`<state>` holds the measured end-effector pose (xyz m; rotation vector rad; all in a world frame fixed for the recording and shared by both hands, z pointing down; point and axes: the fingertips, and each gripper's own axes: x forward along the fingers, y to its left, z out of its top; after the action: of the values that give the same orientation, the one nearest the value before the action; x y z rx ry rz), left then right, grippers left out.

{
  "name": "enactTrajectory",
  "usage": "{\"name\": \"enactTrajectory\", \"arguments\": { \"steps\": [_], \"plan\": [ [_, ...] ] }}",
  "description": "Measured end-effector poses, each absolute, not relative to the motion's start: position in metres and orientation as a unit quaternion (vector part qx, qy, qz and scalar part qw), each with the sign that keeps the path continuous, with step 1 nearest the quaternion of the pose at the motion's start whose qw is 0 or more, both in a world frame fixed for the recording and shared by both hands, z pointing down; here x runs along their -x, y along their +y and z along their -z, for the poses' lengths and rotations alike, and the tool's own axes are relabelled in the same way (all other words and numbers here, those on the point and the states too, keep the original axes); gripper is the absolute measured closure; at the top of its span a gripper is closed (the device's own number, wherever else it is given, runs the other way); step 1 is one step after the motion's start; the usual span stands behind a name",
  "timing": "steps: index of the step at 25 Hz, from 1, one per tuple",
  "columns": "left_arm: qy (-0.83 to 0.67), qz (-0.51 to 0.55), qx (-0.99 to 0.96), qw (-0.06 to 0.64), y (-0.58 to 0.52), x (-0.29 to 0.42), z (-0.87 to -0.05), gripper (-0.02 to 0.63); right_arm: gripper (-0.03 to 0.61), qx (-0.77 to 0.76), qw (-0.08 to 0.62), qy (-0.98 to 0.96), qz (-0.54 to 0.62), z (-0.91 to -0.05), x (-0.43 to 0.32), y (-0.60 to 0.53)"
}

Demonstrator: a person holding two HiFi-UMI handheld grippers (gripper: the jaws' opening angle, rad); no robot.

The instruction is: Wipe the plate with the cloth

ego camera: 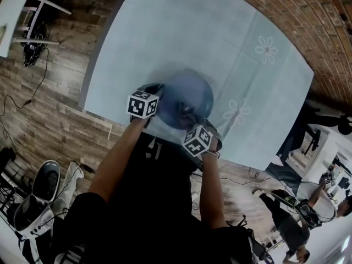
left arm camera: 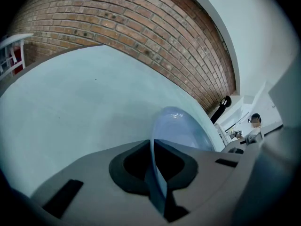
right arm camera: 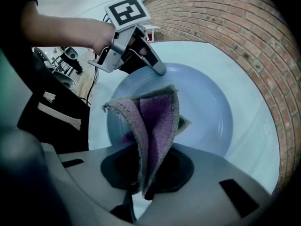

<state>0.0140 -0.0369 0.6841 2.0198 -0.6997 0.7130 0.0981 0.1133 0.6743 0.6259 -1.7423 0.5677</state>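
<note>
A pale blue plate [ego camera: 190, 95] sits near the front edge of the light blue tablecloth [ego camera: 165, 32]. My left gripper [ego camera: 158, 98] is shut on the plate's left rim; the left gripper view shows the plate [left arm camera: 181, 128] edge-on between the jaws [left arm camera: 157, 182]. My right gripper [ego camera: 190, 117] is shut on a folded purple cloth [right arm camera: 150, 126] and holds it over the plate [right arm camera: 207, 102], whose bowl fills that view. In the head view the cloth [ego camera: 184, 113] is a dark blurred patch on the plate. The left gripper [right arm camera: 162, 70] shows at the plate's far rim in the right gripper view.
The tablecloth's front edge [ego camera: 137, 122] runs just below the plate. A brick wall [ego camera: 308, 21] stands behind the table. Wooden floor, cables [ego camera: 27, 92] and a white rack [ego camera: 33, 21] lie to the left. A person [ego camera: 291, 224] with equipment stands at the lower right.
</note>
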Motion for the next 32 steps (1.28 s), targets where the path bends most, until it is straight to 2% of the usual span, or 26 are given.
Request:
{"name": "enactTrajectory", "arguments": {
  "steps": [13, 22, 32],
  "plan": [
    [-0.272, -0.283, -0.806, 0.442, -0.036, -0.016, -0.684, 0.566, 0.515, -0.155, 0.582, -0.781, -0.165, -0.677, -0.028, 0.114],
    [-0.27, -0.283, -0.807, 0.444, -0.037, -0.016, -0.685, 0.567, 0.515, -0.159, 0.627, -0.755, -0.11, -0.681, -0.026, 0.09],
    [-0.274, -0.282, -0.808, 0.439, -0.037, -0.017, -0.684, 0.566, 0.515, -0.206, 0.588, -0.771, -0.132, -0.681, -0.038, 0.036]
  ]
}}
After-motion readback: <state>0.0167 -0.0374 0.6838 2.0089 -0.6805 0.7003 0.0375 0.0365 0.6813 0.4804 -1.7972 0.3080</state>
